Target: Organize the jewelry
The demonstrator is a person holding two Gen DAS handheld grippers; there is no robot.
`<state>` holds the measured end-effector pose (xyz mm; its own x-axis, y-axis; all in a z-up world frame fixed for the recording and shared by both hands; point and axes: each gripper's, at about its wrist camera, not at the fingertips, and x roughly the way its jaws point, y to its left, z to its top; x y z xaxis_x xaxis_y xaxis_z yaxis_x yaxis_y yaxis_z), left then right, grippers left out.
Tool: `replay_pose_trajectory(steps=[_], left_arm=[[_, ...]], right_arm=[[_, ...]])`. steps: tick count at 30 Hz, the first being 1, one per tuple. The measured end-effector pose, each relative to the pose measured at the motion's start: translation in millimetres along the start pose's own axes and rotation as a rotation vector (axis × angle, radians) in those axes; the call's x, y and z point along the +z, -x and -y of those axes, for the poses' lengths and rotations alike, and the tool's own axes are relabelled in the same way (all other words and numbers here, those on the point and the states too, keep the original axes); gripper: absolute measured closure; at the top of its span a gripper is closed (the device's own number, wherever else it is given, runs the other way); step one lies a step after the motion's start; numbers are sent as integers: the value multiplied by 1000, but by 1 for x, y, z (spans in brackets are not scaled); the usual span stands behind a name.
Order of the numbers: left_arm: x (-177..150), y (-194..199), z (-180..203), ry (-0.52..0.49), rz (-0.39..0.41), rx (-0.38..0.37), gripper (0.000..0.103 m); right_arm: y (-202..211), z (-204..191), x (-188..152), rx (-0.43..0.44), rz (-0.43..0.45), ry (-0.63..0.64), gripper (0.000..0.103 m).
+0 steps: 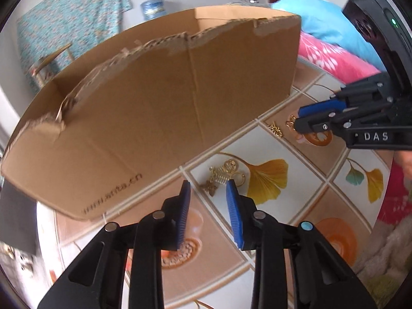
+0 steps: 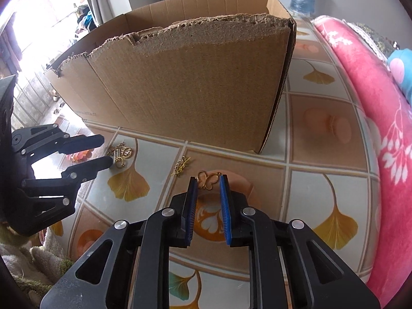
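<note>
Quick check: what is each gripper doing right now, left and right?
Left gripper: open, gold jewelry pile at its tips, not gripped.
Right gripper: open around the butterfly pendant, grip not confirmed.

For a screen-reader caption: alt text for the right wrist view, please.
The right gripper brackets a gold butterfly-shaped piece on a leaf-patterned tablecloth, before a torn cardboard box. The left gripper reaches a gold jewelry pile at left.

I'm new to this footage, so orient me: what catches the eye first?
A big torn-edged brown cardboard box fills the middle of the ginkgo-leaf patterned tabletop. In front of it lie small gold jewelry pieces: a butterfly-shaped gold charm between the right gripper jaws, a tangled gold cluster before the left gripper.
</note>
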<state>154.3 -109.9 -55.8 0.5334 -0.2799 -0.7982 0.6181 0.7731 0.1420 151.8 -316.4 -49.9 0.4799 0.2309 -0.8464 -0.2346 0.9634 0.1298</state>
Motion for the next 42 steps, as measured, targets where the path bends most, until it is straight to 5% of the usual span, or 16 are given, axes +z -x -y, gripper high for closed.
replay_pose_trajectory(steps=[8, 12, 25, 31, 42], left_arm=[[7, -9, -20, 21, -32, -149, 75], [6, -8, -17, -4, -45, -164, 82], [-3, 1, -1, 45, -76, -120, 91], [-2, 1, -2, 125, -87, -95, 91], [3, -3, 0, 111, -80, -63, 91]], right_arm=[[0, 18, -2, 32, 13, 1, 87], [2, 26, -5, 48, 17, -9, 87], [9, 41, -15, 60, 22, -5, 87], [15, 46, -16, 57, 13, -23, 81], [23, 46, -20, 48, 16, -21, 81]])
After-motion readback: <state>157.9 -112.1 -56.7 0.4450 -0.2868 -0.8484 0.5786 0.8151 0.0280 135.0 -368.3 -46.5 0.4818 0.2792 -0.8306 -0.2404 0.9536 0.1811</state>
